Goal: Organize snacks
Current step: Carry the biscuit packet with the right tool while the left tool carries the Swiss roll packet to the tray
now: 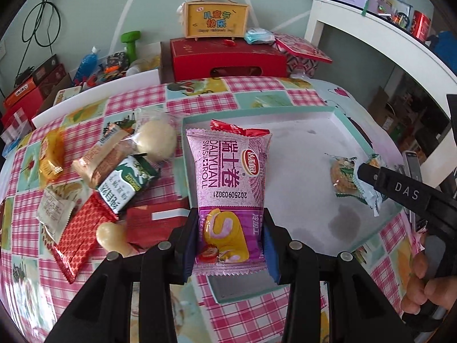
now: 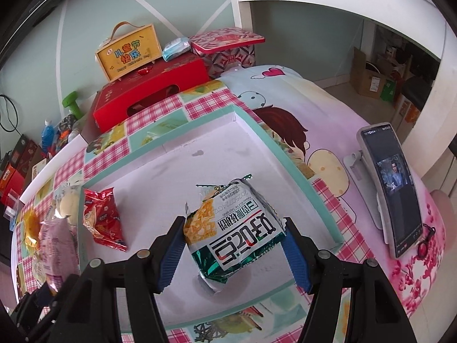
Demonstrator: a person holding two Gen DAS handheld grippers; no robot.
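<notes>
Off to my left, on the pink checked tablecloth (image 1: pixel 251 85), lies the loose heap of snacks (image 1: pixel 94 183): a yellow-orange wrapped piece, a tan bar, a green and white packet, two pale round buns in clear film, a red foil-patterned pack and a flat dark red one, some touching or overlapping each other.

My left gripper (image 1: pixel 230 243) has its jaws clamped on the lower part of a purple Swiss roll packet (image 1: pixel 228 177). The packet is pink-purple with white and red lettering, a printed date code and a picture of a yellow roll with pink swirl near the bottom; it stands upright between my blue pads over the left part of the tray.

The tray (image 2: pixel 288 160) is a shallow white box with a teal rim, its floor bare apart from some faint grey stains. A red snack packet (image 2: pixel 102 217) lies inside at its left wall; in the left wrist view only its crimped top peeks out behind the purple packet.

My right gripper (image 2: pixel 232 254) is closed on a green and white biscuit packet (image 2: pixel 237 234), silver-white with black characters, a green foil end and a yellow biscuit picture, tilted over the tray's middle.

Right of the tray a phone (image 2: pixel 391 188) leans on a white stand, screen lit
</notes>
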